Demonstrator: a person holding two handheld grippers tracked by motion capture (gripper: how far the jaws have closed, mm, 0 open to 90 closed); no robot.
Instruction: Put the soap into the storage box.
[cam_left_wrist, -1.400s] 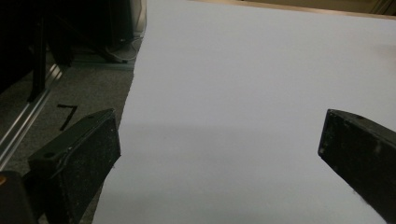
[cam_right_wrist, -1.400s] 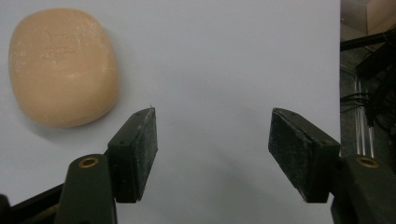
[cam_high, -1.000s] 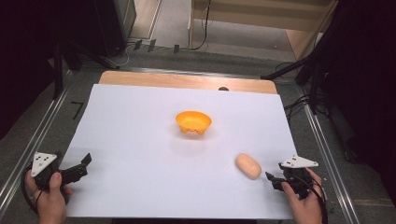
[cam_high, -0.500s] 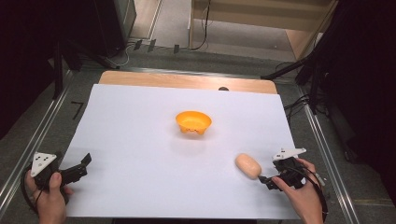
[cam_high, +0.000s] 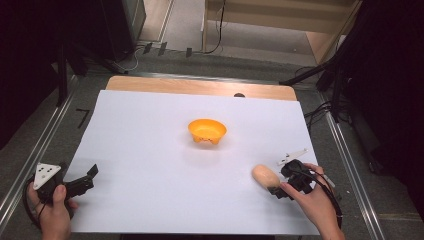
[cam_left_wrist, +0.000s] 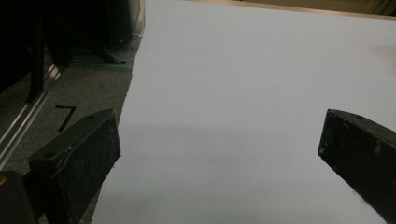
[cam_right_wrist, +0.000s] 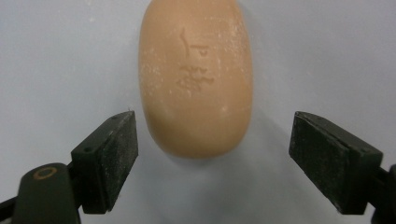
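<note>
Right gripper (cam_right_wrist: 212, 158): jaws spread wide after opening moments ago, holding nothing. Peach soap bar (cam_right_wrist: 196, 77) lies on the white sheet (cam_high: 150, 140) at its 12 o'clock, near end between the pads, untouched. Orange bowl (cam_high: 207, 131) sits well apart. Left gripper (cam_left_wrist: 219, 154): open, empty.

Left tongs (cam_high: 87, 179): black body, grey three-cornered plate with dark holes on top, black cable looping at the hand (cam_high: 52, 212). Jaws are flat black blocks, pads matte and dusty. Right tongs (cam_high: 276, 186): same black build, pale plate at 12 o'clock, black cable over the right hand (cam_high: 312, 200); brass-ringed screw on one jaw arm. Both forearms bare, no sleeves.
</note>
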